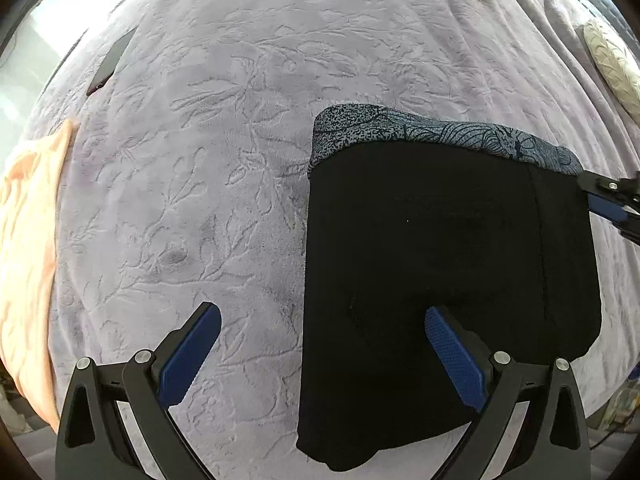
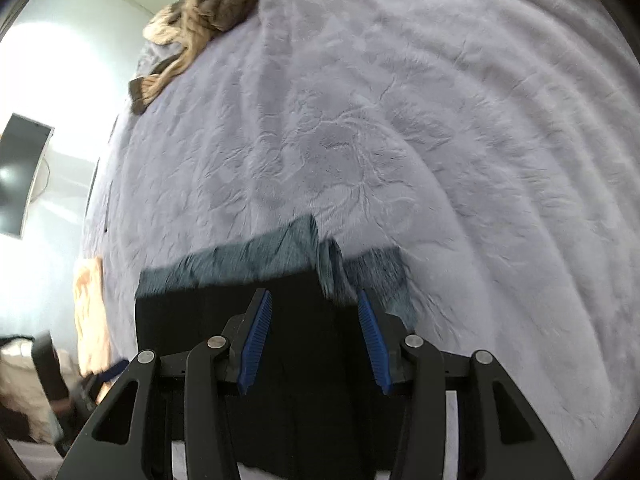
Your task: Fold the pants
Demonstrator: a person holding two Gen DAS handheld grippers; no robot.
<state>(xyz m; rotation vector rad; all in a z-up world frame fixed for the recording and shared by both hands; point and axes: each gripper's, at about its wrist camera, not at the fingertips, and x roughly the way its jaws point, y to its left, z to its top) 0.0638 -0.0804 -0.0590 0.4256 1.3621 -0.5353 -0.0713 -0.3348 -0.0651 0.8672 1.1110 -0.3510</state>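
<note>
The pants (image 1: 440,240) lie folded into a black rectangle on the lilac bedspread (image 1: 208,152), with a blue-grey patterned band (image 1: 440,132) along the far edge. My left gripper (image 1: 322,316) is open and empty, its right finger over the pants' near left part, its left finger over the bedspread. My right gripper (image 2: 314,300) is open over the black pants (image 2: 200,320), close to the patterned band (image 2: 260,252). It also shows at the right edge of the left wrist view (image 1: 612,200), beside the pants' far right corner.
A peach garment (image 1: 28,248) lies at the bed's left edge. A dark phone (image 1: 110,62) lies on the bedspread far left. A brown blanket (image 2: 208,12) is heaped at the far end. A cream pillow (image 1: 612,64) sits far right. A wall screen (image 2: 20,176) is left.
</note>
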